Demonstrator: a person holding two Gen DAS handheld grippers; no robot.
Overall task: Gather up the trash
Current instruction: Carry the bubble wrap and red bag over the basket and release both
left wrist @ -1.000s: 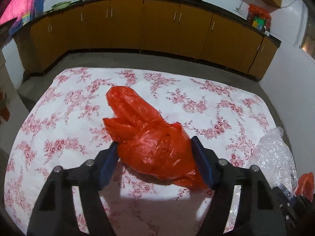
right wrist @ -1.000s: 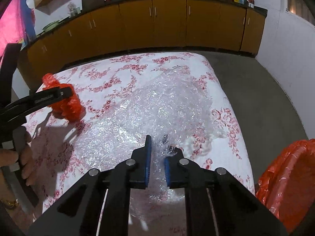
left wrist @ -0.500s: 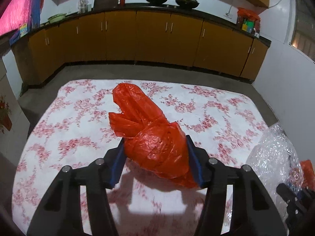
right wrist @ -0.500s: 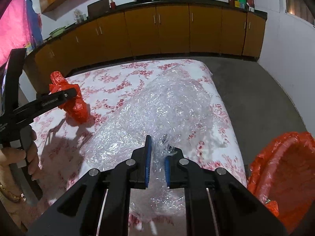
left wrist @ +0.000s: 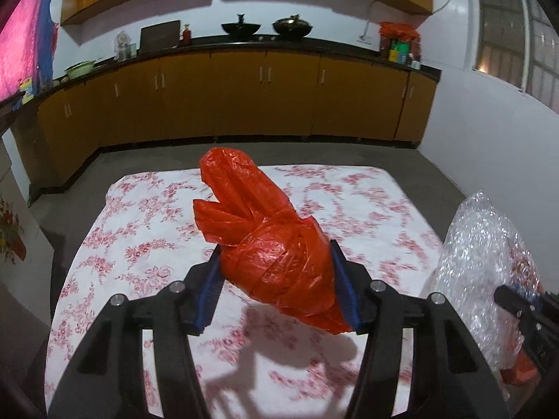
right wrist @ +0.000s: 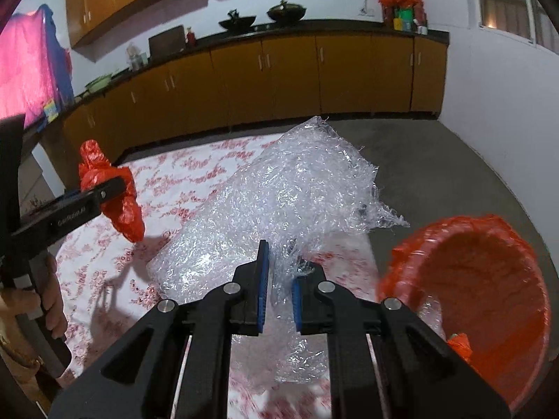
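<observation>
Floral tablecloth [left wrist: 146, 230] below left claw [left wrist: 276, 291] clamping red bag [left wrist: 272, 244].

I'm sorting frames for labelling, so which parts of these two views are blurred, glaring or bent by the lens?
Left wrist view: the floral tablecloth smears near the bottom edge, the red plastic bag stays sharp and casts a dark shadow, and the cabinets bow. Right wrist view: the bubble wrap glints brightly, and the cloth beneath the right tool is streaked.

Crumpled red bag [left wrist: 279, 248] held above the table; clear bubble wrap [right wrist: 279, 206] bunched, lifted to its right.
</observation>
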